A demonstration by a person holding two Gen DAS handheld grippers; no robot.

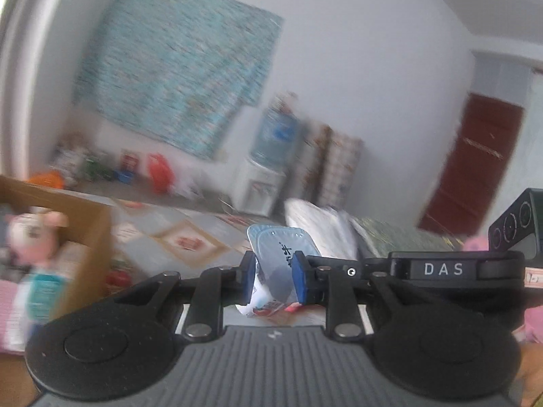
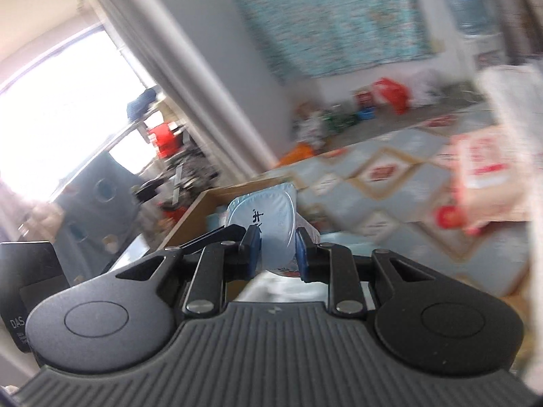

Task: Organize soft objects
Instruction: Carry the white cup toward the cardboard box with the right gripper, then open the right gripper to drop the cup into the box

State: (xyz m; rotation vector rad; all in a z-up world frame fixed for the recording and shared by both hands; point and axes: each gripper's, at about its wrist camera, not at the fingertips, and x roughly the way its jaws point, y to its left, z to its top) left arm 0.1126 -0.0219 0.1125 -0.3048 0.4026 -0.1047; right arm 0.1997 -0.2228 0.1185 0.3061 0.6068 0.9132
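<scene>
the left gripper (image 1: 273, 279) has its blue-padded jaws pressed on a soft pale-blue plastic pack with dark printed characters (image 1: 280, 254), held up clear of the patterned floor (image 1: 176, 234). a brown cardboard box (image 1: 95, 237) at left holds a pink-faced plush doll in a teal dress (image 1: 37, 254). the other black gripper's body marked "das" (image 1: 444, 268) lies just right.

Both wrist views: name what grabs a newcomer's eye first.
In the left wrist view, a pale blue soft pack is pinched in the left gripper, jaws closed on it. In the right wrist view, the right gripper clamps a pale blue pack too. Far left, a doll sits in a cardboard box.
</scene>
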